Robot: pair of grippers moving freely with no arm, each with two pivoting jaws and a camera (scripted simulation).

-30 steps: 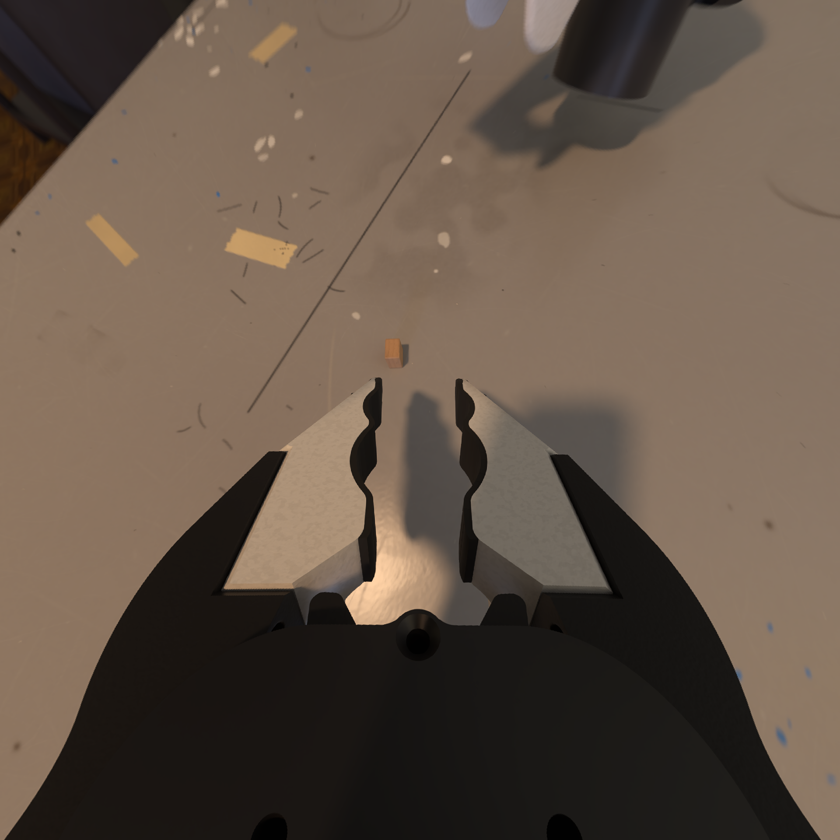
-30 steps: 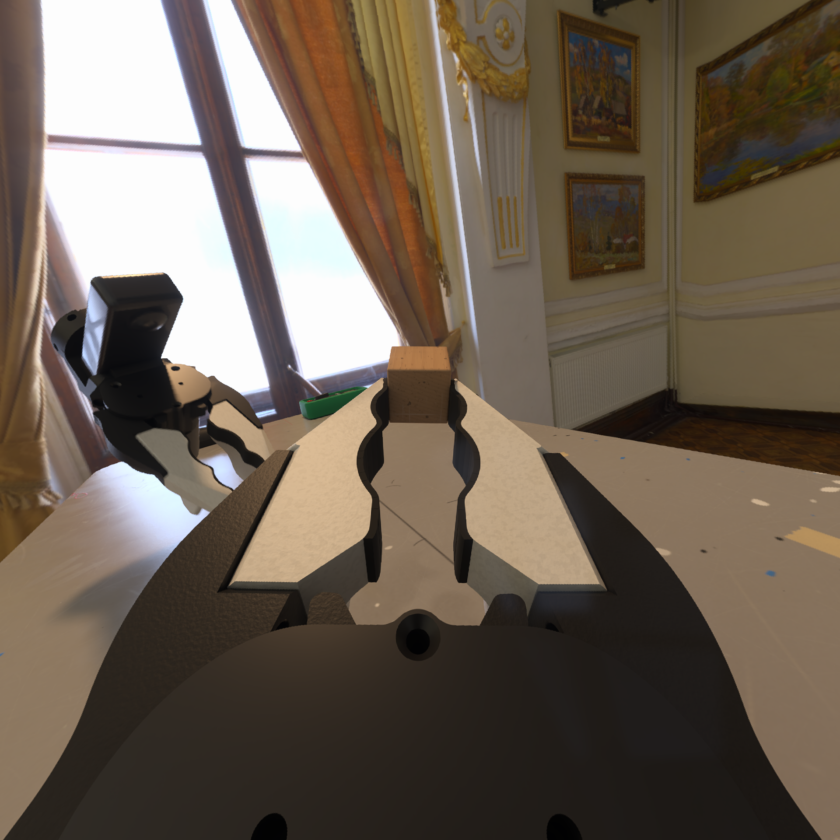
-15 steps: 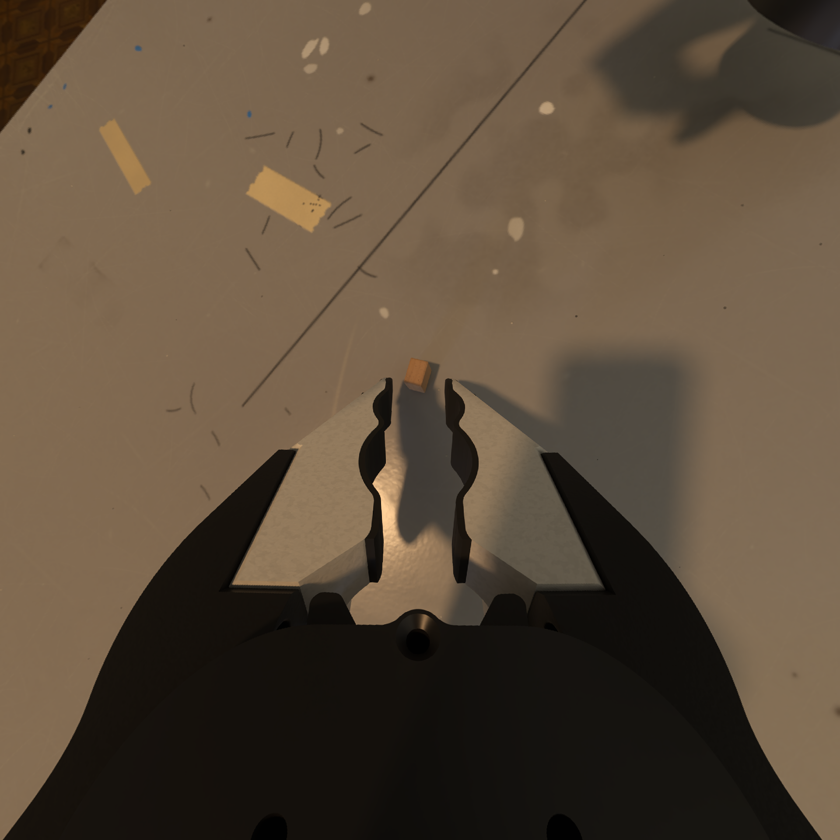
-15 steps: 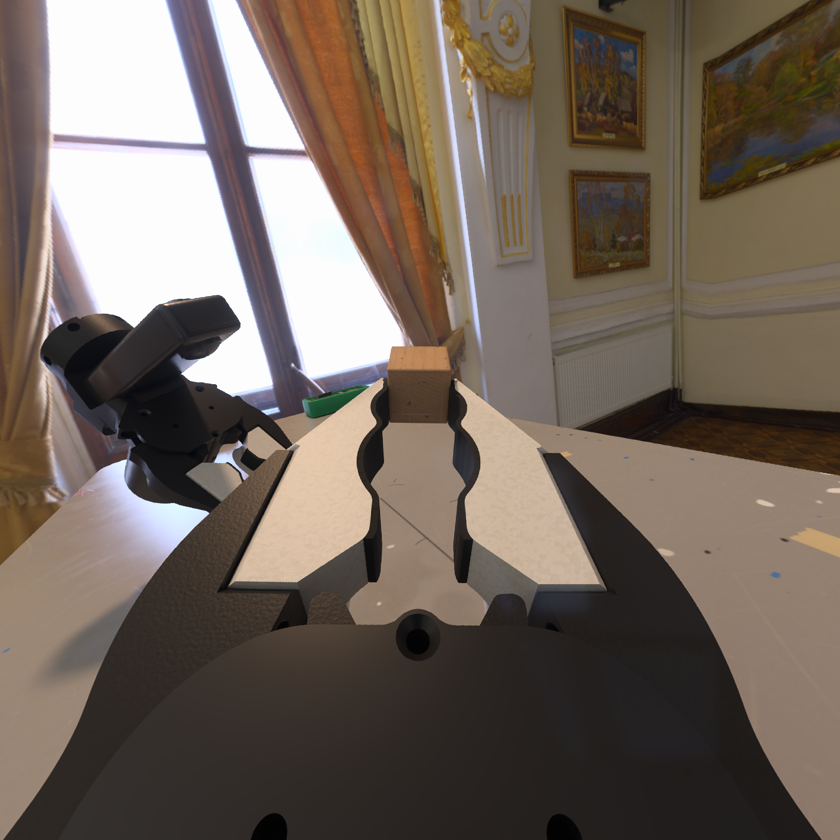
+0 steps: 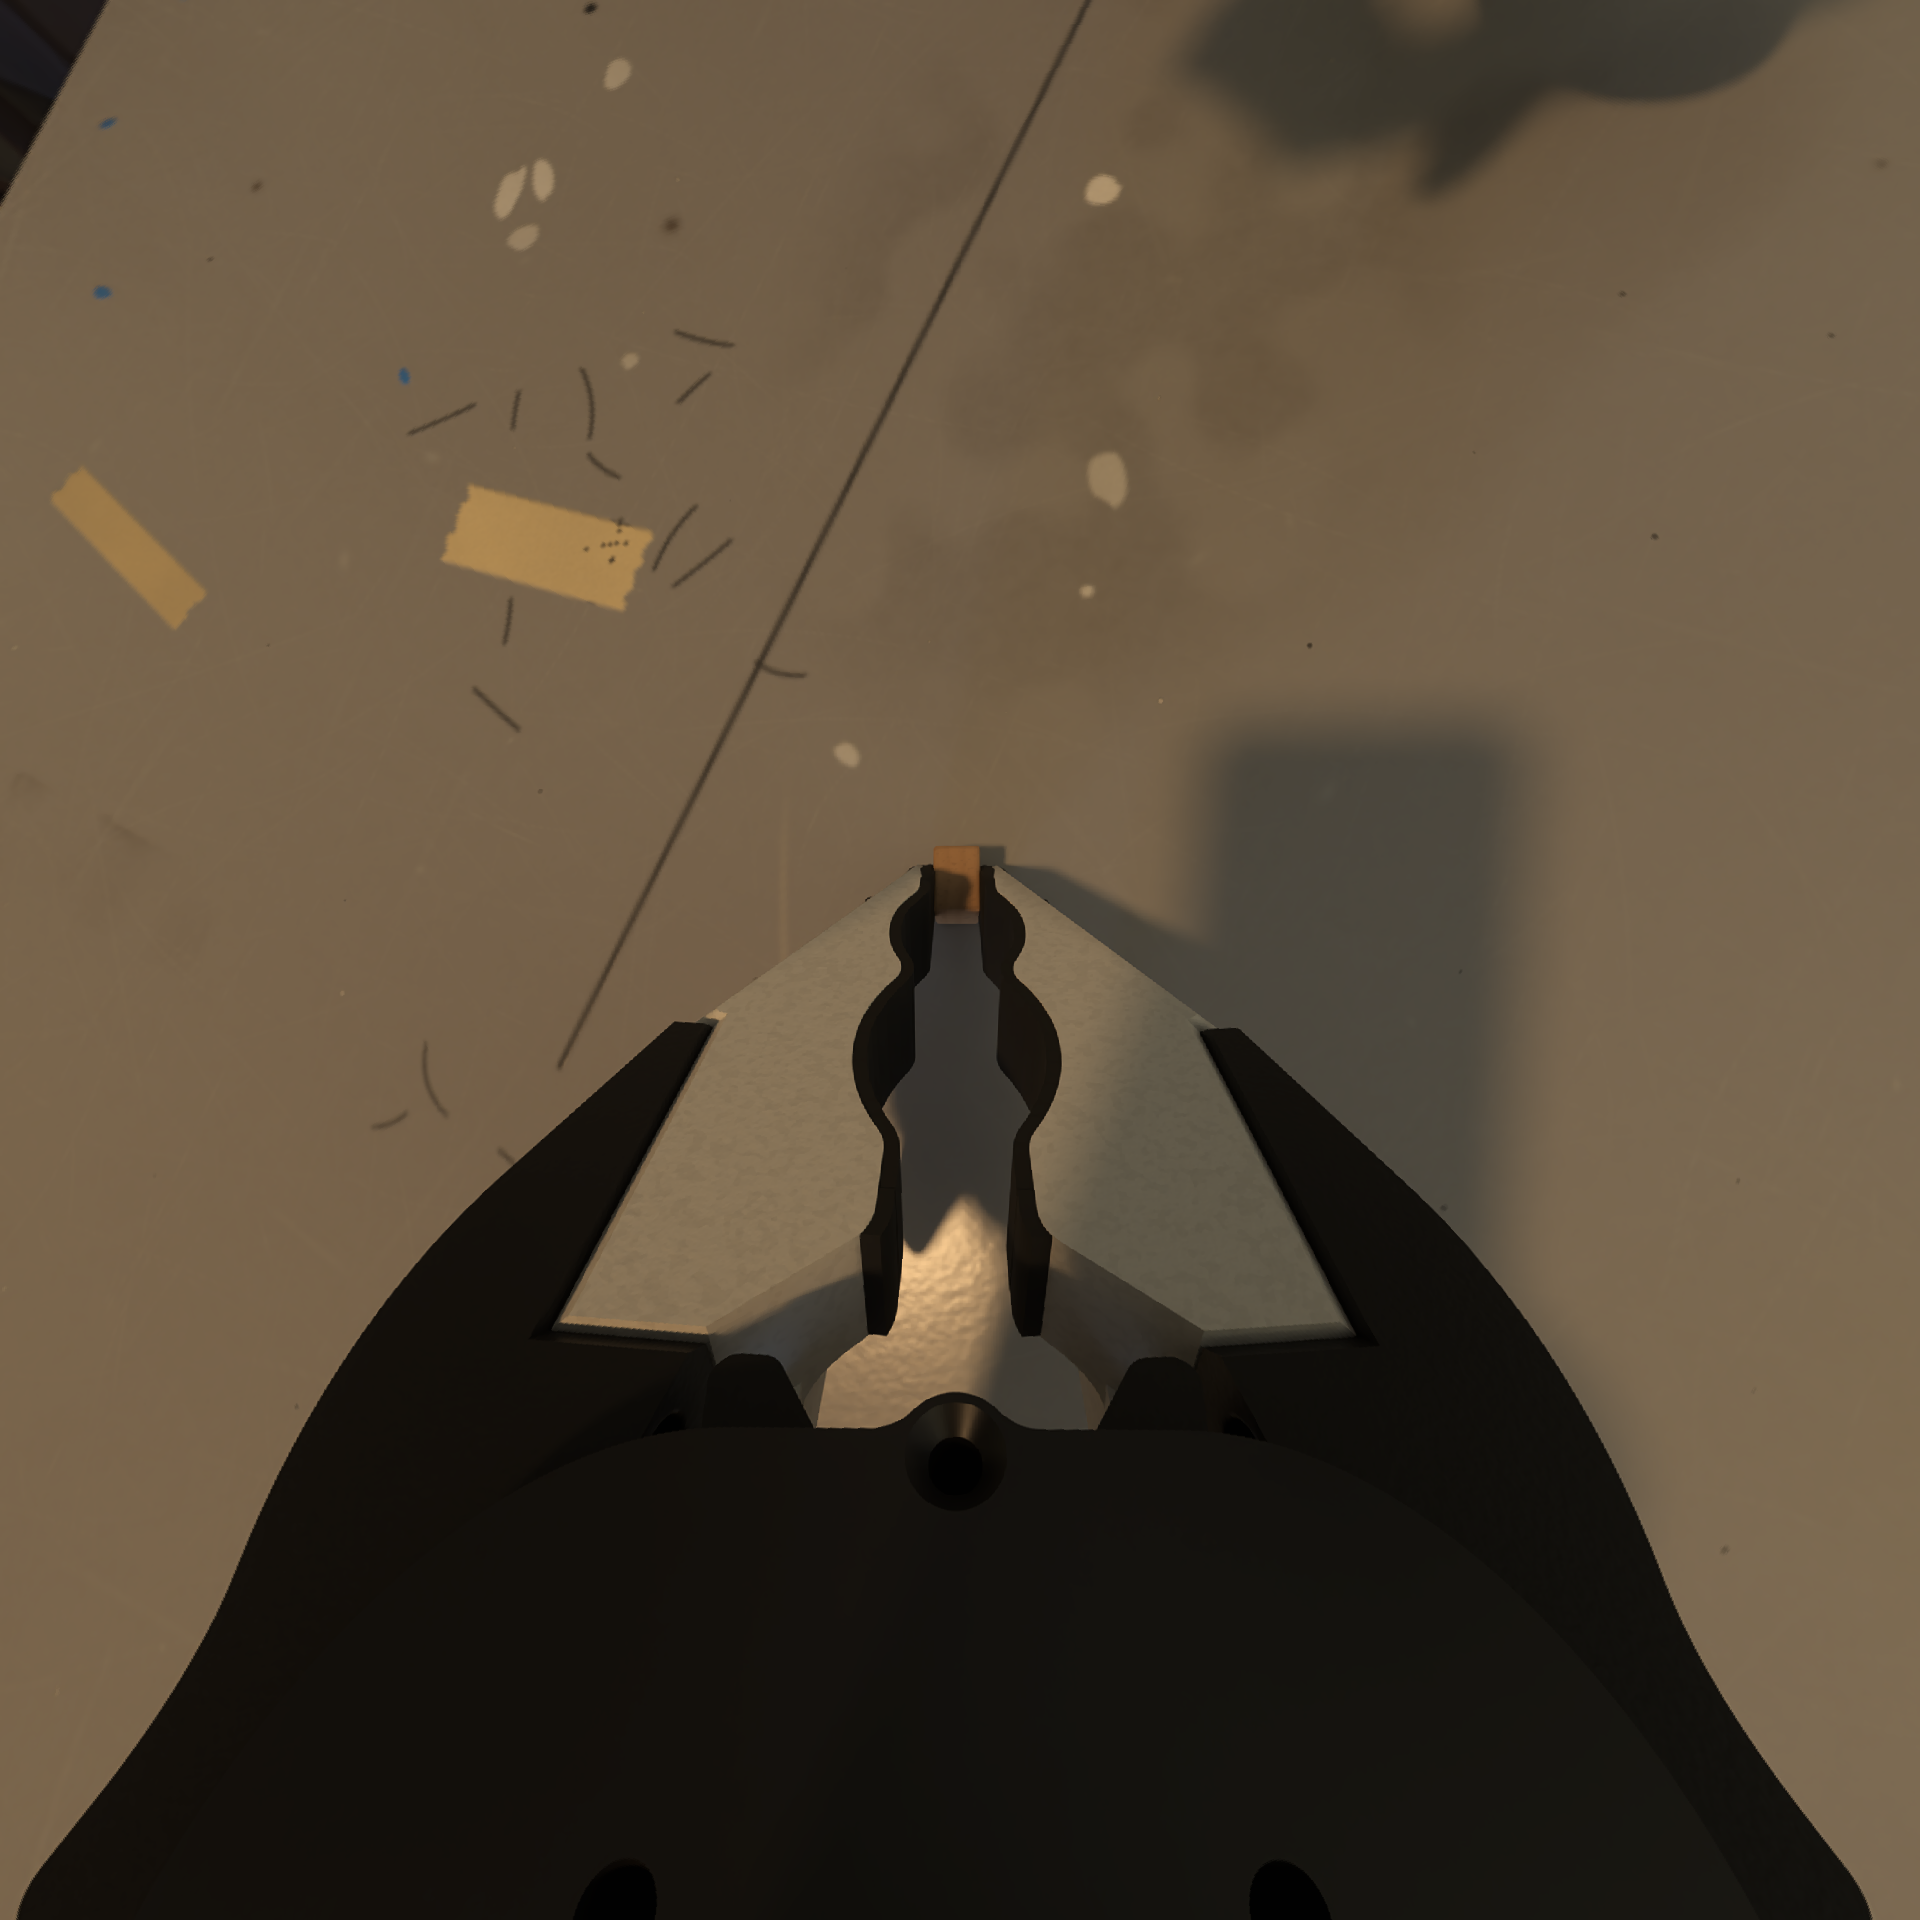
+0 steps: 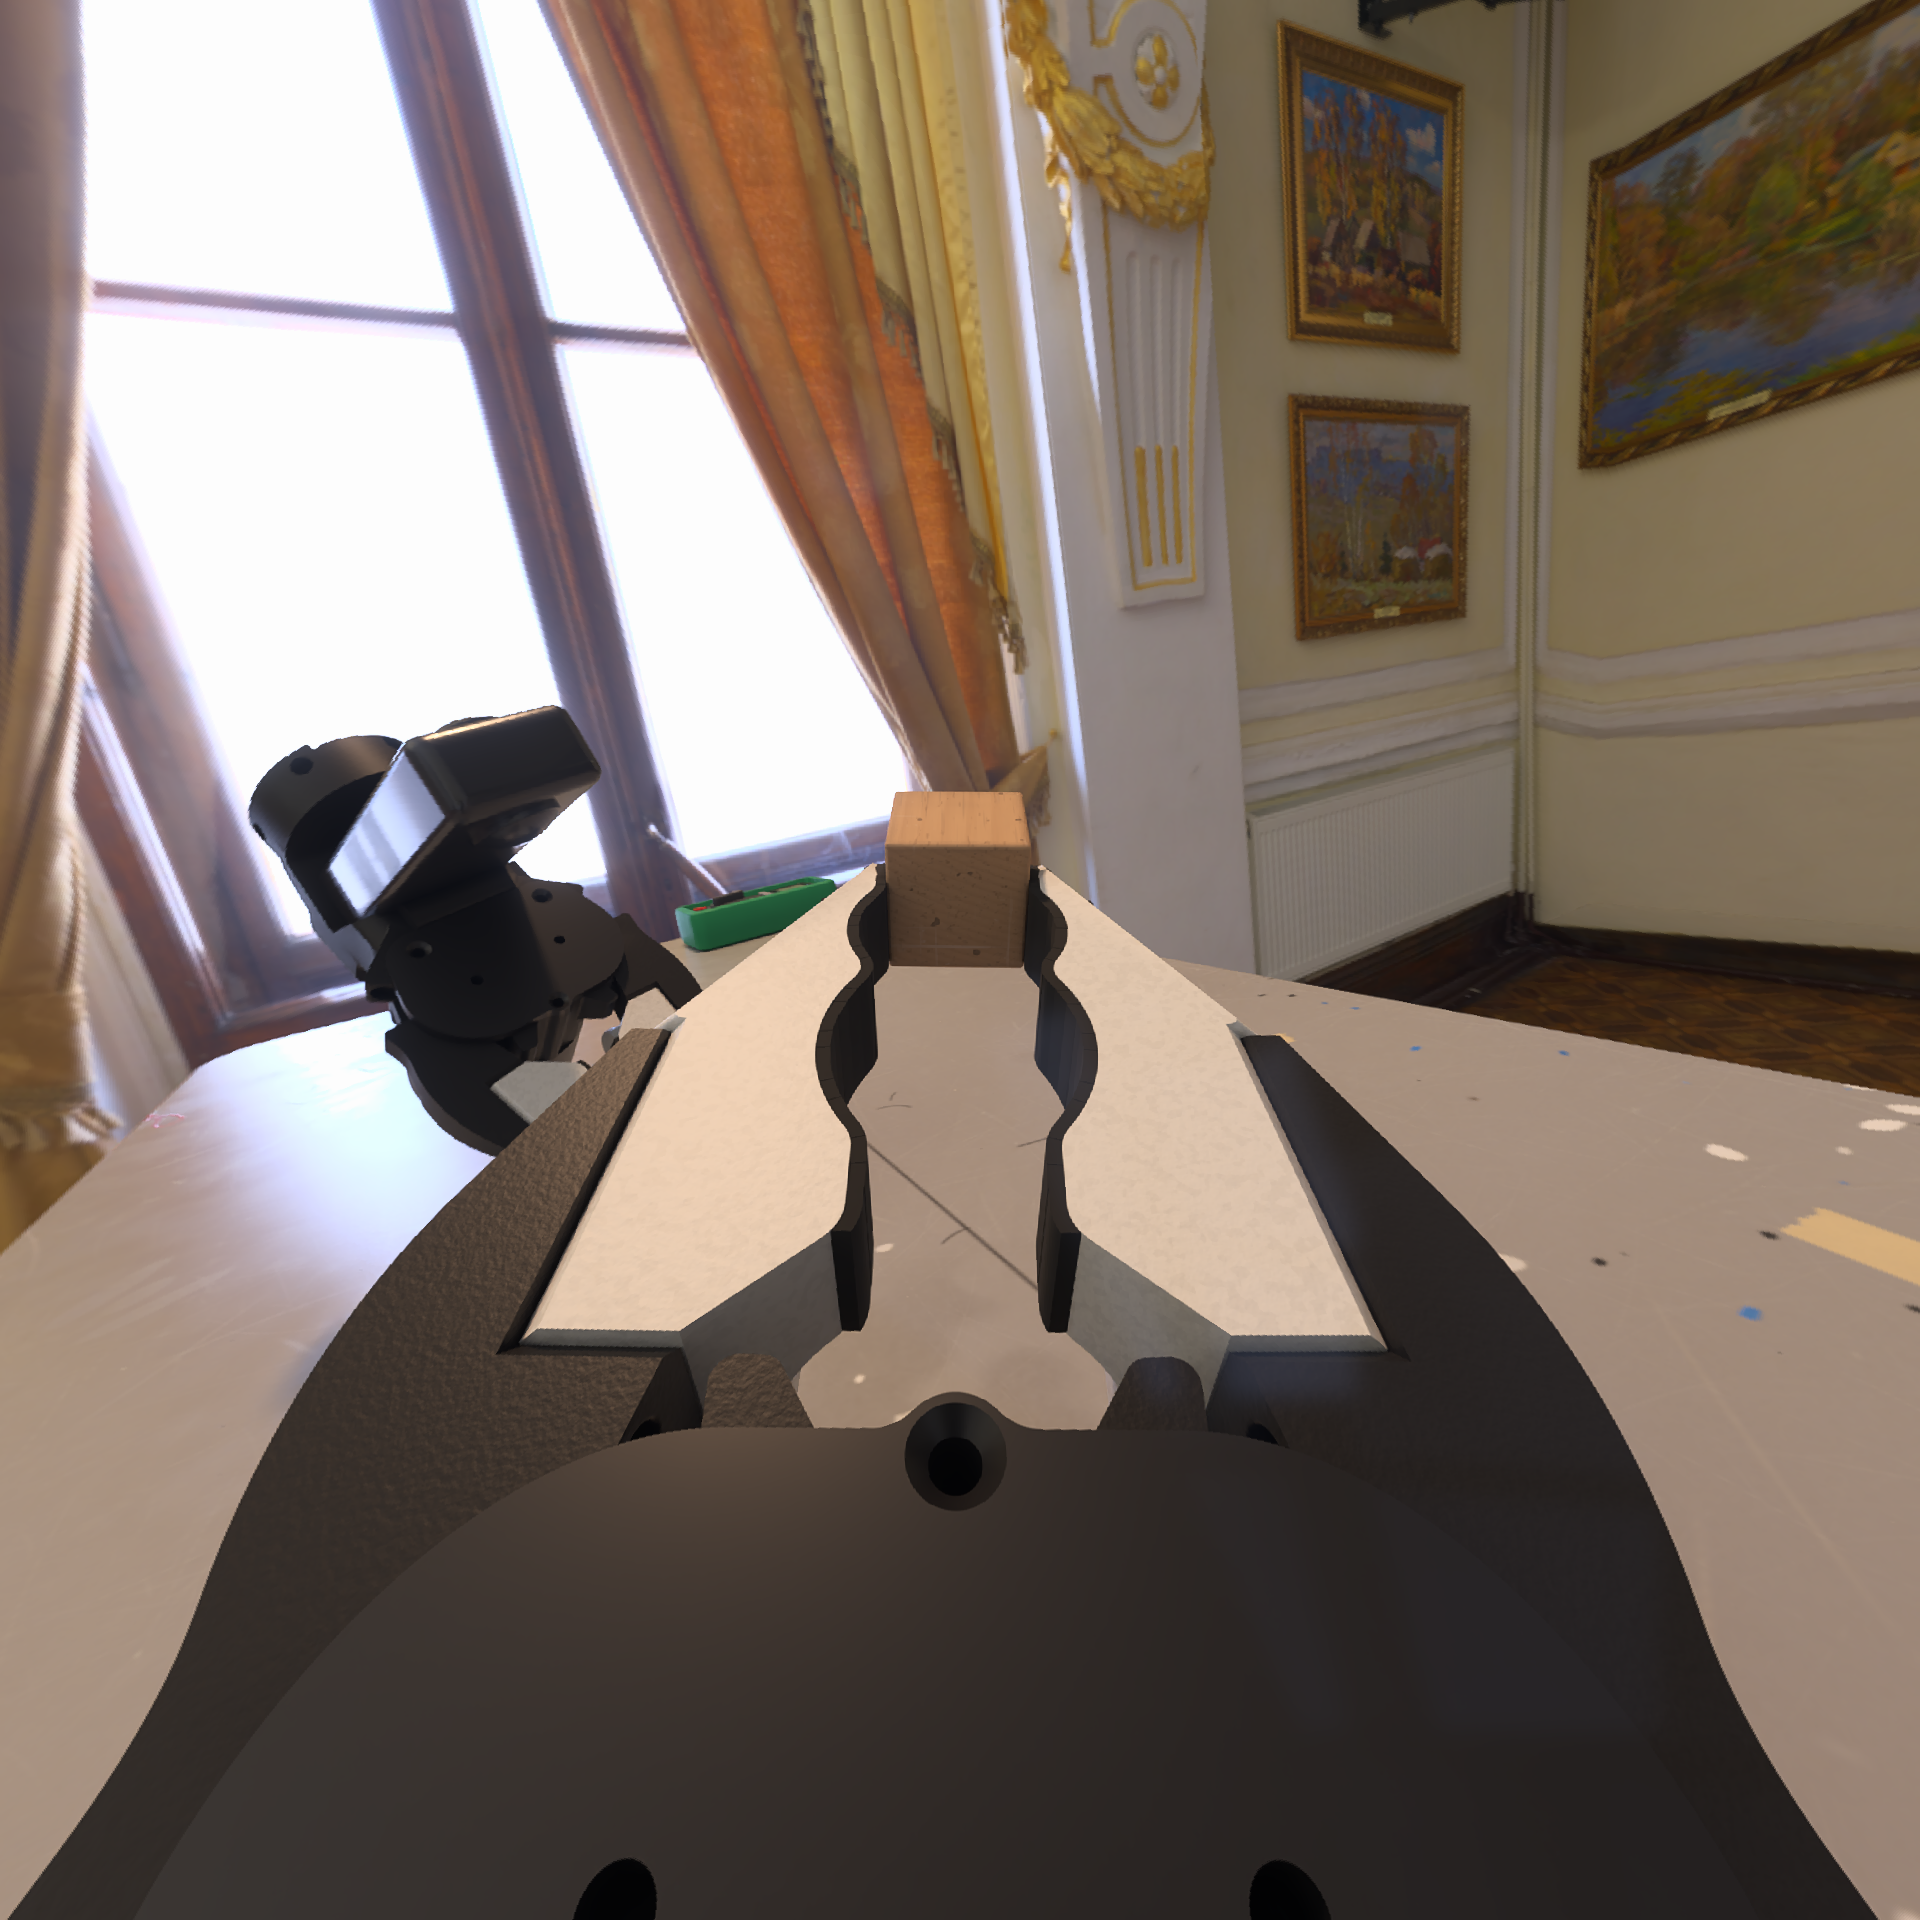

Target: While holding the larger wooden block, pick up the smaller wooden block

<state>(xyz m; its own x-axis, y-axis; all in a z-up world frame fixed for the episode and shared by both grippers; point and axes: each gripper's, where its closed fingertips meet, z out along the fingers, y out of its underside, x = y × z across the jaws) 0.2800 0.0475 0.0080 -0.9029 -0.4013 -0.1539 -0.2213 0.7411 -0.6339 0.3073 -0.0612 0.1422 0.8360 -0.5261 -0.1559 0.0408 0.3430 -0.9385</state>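
The smaller wooden block (image 5: 956, 864) is a tiny orange-tan cube on the grey table (image 5: 1351, 520). It sits between the tips of my left gripper (image 5: 956, 891), whose narrowed fingers press on its two sides. My right gripper (image 6: 958, 920) is shut on the larger wooden block (image 6: 958, 883), a pale cube held at the fingertips above the table. The left gripper's black body also shows in the right wrist view (image 6: 457, 914), tilted down toward the table. Its fingertips are hidden there behind my right finger.
Two strips of tan tape (image 5: 548, 545) (image 5: 127, 545) and a thin dark line (image 5: 831, 520) mark the table left of the small block. A green box (image 6: 753, 909) lies at the table's far edge by the window. Wooden floor (image 6: 1662, 997) shows beyond the right edge.
My left gripper moved forward and down over the small block and its fingers closed from open onto the block. My right gripper kept still with the larger block.
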